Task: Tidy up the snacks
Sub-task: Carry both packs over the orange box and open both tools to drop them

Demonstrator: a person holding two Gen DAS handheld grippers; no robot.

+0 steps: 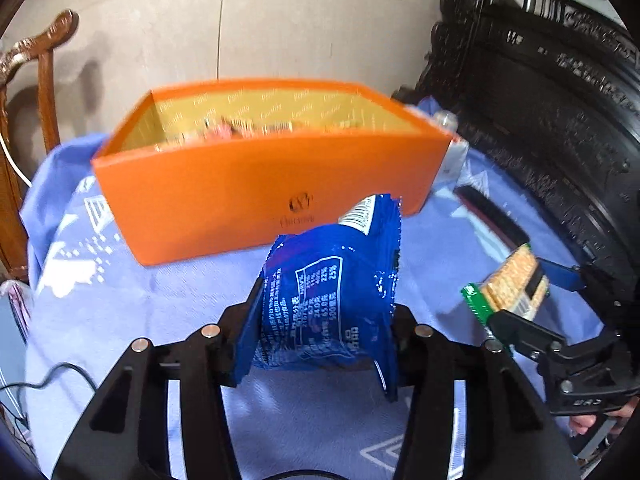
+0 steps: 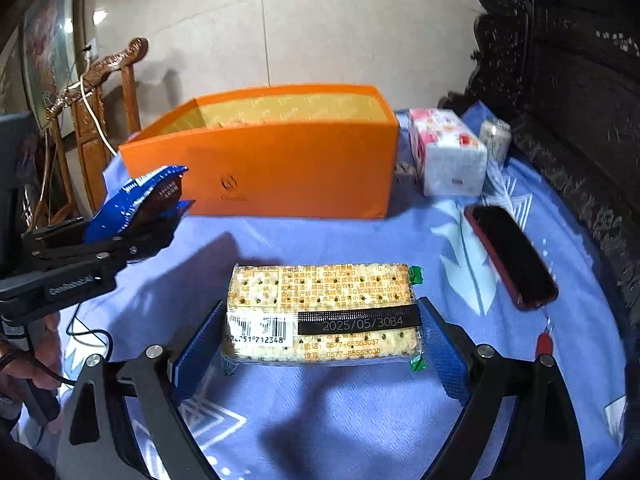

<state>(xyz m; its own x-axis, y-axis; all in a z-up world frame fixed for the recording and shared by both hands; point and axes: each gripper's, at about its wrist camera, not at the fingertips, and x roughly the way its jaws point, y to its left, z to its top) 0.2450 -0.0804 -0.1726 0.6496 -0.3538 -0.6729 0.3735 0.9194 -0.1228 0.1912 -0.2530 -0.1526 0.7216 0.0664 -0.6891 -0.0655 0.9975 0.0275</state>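
My left gripper (image 1: 324, 320) is shut on a blue snack packet (image 1: 332, 292) and holds it above the cloth in front of the orange box (image 1: 256, 196). Several snacks lie inside the box (image 1: 224, 130). My right gripper (image 2: 320, 328) is shut on a cracker pack (image 2: 320, 312) with green ends, held across its length above the cloth. The right gripper and cracker pack (image 1: 516, 280) show at the right of the left wrist view. The left gripper with the blue packet (image 2: 136, 196) shows at the left of the right wrist view, near the box's (image 2: 280, 168) front left corner.
A blue patterned cloth (image 2: 360, 420) covers the table. A tissue pack (image 2: 444, 156) and a small can (image 2: 496, 140) stand right of the box. A dark phone (image 2: 510, 256) lies at the right. A wooden chair (image 2: 100, 120) stands behind left; dark carved furniture (image 2: 580, 100) at right.
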